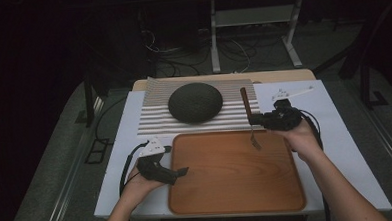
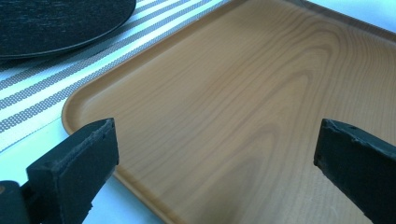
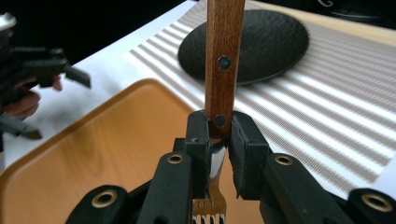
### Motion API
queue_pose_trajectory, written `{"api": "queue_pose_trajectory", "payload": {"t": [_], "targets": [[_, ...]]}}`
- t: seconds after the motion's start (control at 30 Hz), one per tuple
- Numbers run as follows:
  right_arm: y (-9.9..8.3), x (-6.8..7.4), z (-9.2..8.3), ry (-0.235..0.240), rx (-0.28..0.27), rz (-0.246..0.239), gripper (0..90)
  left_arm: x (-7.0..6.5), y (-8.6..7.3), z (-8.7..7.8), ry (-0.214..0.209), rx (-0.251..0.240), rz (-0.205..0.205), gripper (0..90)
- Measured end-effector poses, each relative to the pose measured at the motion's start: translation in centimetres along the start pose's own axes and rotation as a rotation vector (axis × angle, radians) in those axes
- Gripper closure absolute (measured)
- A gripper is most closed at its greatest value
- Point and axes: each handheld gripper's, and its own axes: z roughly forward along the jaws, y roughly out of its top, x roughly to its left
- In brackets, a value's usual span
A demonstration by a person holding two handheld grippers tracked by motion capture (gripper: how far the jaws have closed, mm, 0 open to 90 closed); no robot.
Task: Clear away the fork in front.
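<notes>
A fork (image 1: 250,119) with a brown wooden handle (image 3: 224,56) and metal tines (image 3: 208,212) is clamped in my right gripper (image 1: 257,120) (image 3: 218,135), which is shut on the fork where the handle meets the metal. It hangs over the far right corner of the wooden tray (image 1: 227,184), handle tilted up and away, tines pointing down at the tray. My left gripper (image 1: 181,171) (image 2: 215,154) is open with nothing between its jaws, low over the tray's near left edge (image 2: 93,126).
A dark round plate (image 1: 195,102) (image 3: 261,42) lies on a striped placemat (image 1: 154,120) beyond the tray. Everything rests on a white table top (image 1: 334,114). Small white parts (image 1: 291,92) lie at the far right. Table legs and cables stand on the floor behind.
</notes>
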Motion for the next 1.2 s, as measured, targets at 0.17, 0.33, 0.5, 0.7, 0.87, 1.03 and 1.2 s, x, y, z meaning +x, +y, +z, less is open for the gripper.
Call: {"api": "queue_pose_trajectory", "payload": {"t": [0.17,0.33,0.5,0.7,0.87,1.03,1.2], "targets": [[-1.6,1.2,-0.1,0.015,-0.006,-0.015,77.3,-0.1,0.1,0.0,0.002,-0.006,0.003,0.0],[-2.9,2.4,-0.1,0.048,-0.012,-0.04,77.3,-0.2,0.1,0.0,0.003,-0.006,0.005,0.0],[-4.0,3.1,-0.1,0.067,-0.001,-0.041,77.3,-0.1,0.1,-0.1,0.008,-0.009,0.01,0.0],[-4.4,3.5,0.2,0.075,0.007,-0.044,77.3,0.0,0.3,-0.4,0.006,-0.023,0.006,0.0],[-4.4,3.6,0.4,0.069,0.01,-0.05,77.3,-0.5,1.1,-0.5,-0.006,-0.044,0.015,0.0],[-4.4,3.6,0.6,0.067,0.01,-0.063,77.3,-1.2,3.2,0.2,-0.043,-0.075,0.02,0.0],[-4.3,3.6,0.5,0.064,0.001,-0.066,77.3,-1.7,5.6,1.0,-0.061,-0.091,0.055,0.0]]}}
